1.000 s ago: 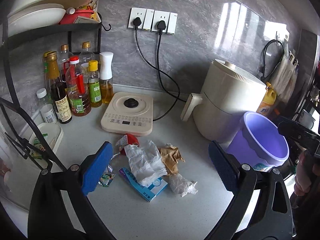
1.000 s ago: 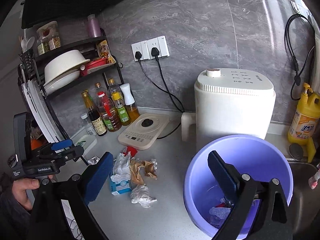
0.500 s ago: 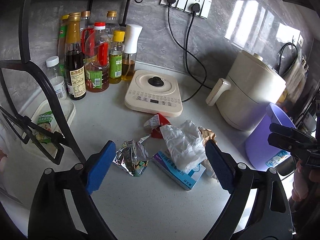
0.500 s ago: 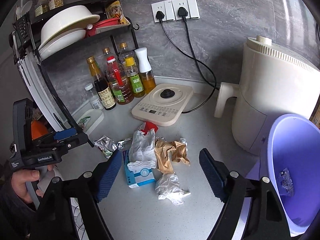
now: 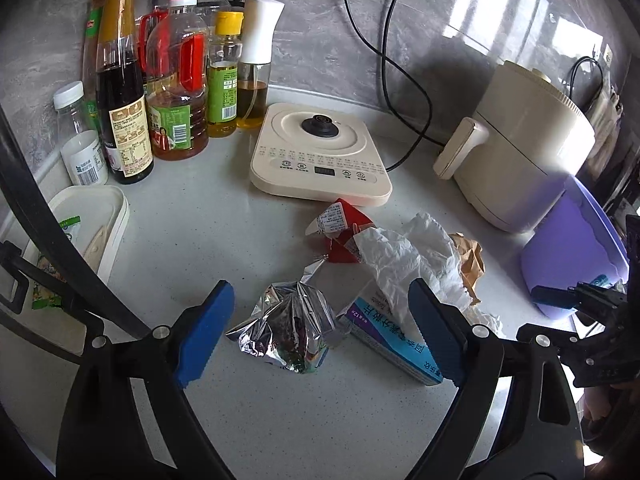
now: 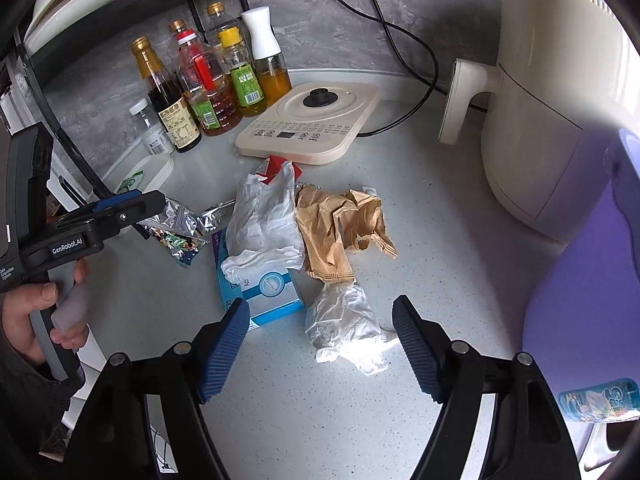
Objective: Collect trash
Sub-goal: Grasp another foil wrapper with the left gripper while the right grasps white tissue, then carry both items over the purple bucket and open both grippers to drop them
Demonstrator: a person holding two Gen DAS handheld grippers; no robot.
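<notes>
Left wrist view: the left gripper (image 5: 320,338) is held with its jaws wide apart and nothing between the pads, and the crumpled foil wrapper (image 5: 286,334) is framed just ahead of the gap. Right beside the wrapper, a blue-and-white box (image 5: 390,338) is seen lying flat under a white plastic bag (image 5: 404,258), with a red packet (image 5: 340,234) further back. In the right wrist view the right gripper (image 6: 320,346) is likewise spread and empty, and a small wad of white plastic (image 6: 346,330) is bracketed just in front of it, with brown paper (image 6: 338,226) beyond.

A missed or doubled grasp is judged the main risk: the box corner could be caught along with the foil wrapper (the two lie almost touching), or the thin foil could be flattened against the counter (image 5: 200,240) and slipped over. The white wad may be pushed ahead rather than pinched, since it looks light and springy.

The foil wrapper's long axis is judged to run from near left to far right, its twisted tail pointing toward the red packet. The purple bin (image 6: 588,288) is seen at the right edge, near the wad.
</notes>
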